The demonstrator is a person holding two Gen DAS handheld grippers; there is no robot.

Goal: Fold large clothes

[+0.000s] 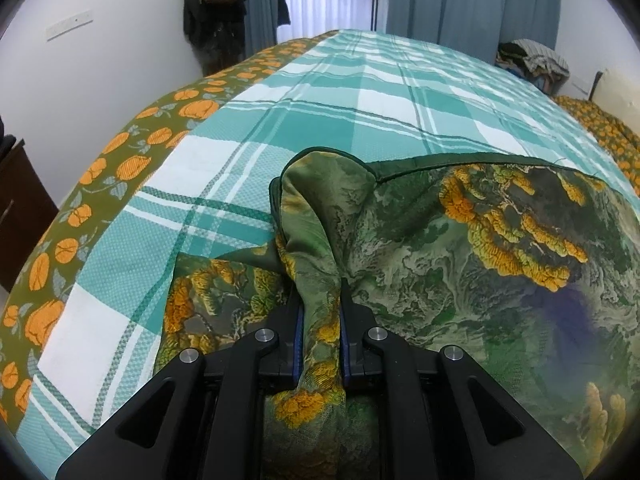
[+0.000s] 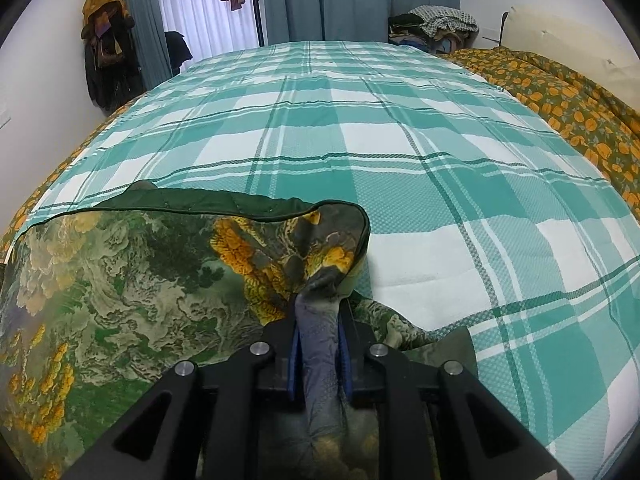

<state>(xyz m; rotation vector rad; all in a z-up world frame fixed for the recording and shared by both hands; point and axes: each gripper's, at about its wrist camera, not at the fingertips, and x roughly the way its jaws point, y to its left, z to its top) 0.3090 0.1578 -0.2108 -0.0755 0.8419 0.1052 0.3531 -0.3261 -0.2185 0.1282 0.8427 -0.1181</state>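
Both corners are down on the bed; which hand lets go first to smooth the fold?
Probably left. The left gripper pinches a bunched corner of the green printed cloth needing flattening; the right gripper grips a tidier corner.

Daylight is coming through the white sheer curtain (image 1: 320,0) at the far end of the bed (image 1: 380,92), slightly blowing out there. Both views are reading soft and even, no hard shadows. Fisheye is bowing the bed's edges hard, dark vignette ringing every corner. Nearest green printed cloth (image 2: 100,300) is smearing out of focus.
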